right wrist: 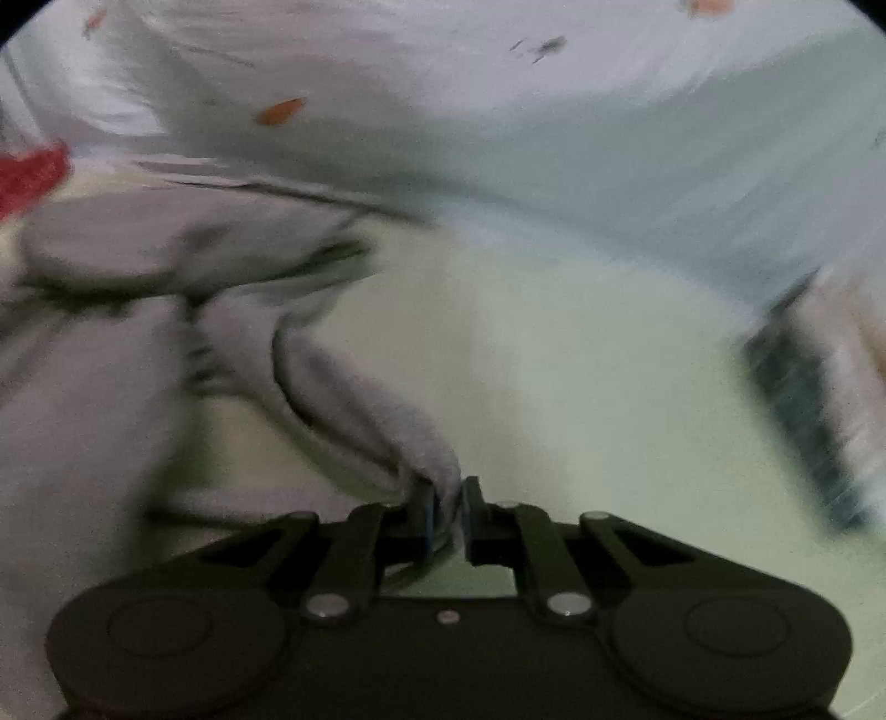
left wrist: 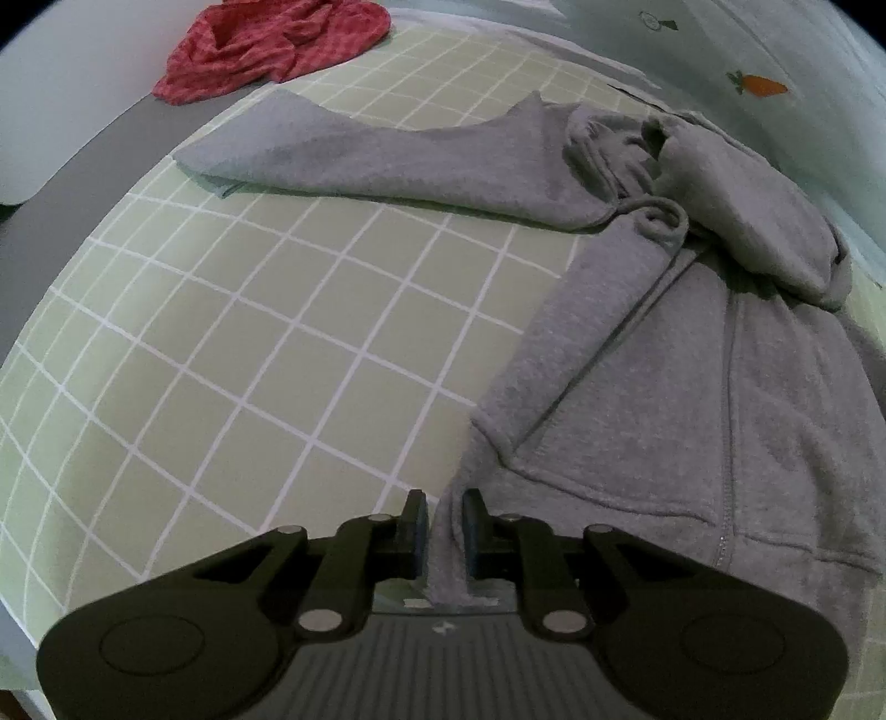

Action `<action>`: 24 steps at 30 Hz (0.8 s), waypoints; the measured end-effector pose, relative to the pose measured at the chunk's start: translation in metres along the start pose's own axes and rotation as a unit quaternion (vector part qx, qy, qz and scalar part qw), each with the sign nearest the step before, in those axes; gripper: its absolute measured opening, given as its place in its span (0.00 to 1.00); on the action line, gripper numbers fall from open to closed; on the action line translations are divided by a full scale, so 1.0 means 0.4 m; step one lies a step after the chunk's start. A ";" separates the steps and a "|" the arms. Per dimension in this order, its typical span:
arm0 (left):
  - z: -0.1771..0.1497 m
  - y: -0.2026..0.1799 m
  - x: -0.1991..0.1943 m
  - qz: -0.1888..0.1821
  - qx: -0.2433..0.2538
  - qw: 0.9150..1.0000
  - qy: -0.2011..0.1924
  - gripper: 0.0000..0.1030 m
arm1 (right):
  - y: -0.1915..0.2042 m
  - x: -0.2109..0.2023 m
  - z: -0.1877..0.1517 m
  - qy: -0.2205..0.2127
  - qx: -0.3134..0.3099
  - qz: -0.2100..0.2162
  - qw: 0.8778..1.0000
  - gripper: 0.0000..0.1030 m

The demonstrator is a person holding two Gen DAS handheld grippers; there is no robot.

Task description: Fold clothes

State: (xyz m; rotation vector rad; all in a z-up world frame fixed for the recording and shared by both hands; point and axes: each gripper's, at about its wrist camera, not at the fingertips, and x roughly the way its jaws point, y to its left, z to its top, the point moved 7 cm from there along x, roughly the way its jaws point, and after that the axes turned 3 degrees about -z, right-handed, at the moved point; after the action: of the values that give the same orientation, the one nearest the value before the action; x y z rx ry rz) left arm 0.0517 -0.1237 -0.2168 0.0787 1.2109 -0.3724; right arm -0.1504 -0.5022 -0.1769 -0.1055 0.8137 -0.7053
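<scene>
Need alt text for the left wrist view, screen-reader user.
The left gripper pinches a bottom edge of a grey fleece zip hoodie spread on a pale green sheet with a white grid. One sleeve stretches out to the left across the sheet, and the hood is bunched near the top right. A crumpled red patterned garment lies at the far edge.

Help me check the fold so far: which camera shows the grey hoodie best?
The left wrist view: the grey hoodie lies sharp there, one sleeve stretched across the checked sheet, its hem in the left tool. The right wrist view is motion-blurred, showing only a strip pinched in the right tool.
</scene>
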 end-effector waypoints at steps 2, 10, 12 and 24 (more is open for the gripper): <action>0.002 0.000 0.000 0.002 0.003 1.000 0.000 0.17 | -0.062 0.001 0.047 -0.031 -0.031 -0.061 0.997 0.09; -0.001 -0.001 0.000 0.004 0.005 1.000 0.002 0.22 | -0.042 -0.023 0.070 -0.042 0.004 -0.059 0.997 0.70; -0.001 -0.003 0.001 0.004 0.009 1.000 0.002 0.25 | -0.017 -0.028 0.061 -0.034 0.023 -0.039 0.998 0.71; -0.015 -0.059 0.016 0.005 0.061 0.998 0.015 0.63 | 0.147 -0.055 -0.159 0.108 0.169 0.047 0.979 0.94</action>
State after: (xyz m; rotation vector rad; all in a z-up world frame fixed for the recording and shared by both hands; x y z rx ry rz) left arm 0.0407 -0.1458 -0.2214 0.1972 1.2168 -0.4373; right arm -0.1737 -0.4324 -0.2275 0.3201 0.8878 -0.7649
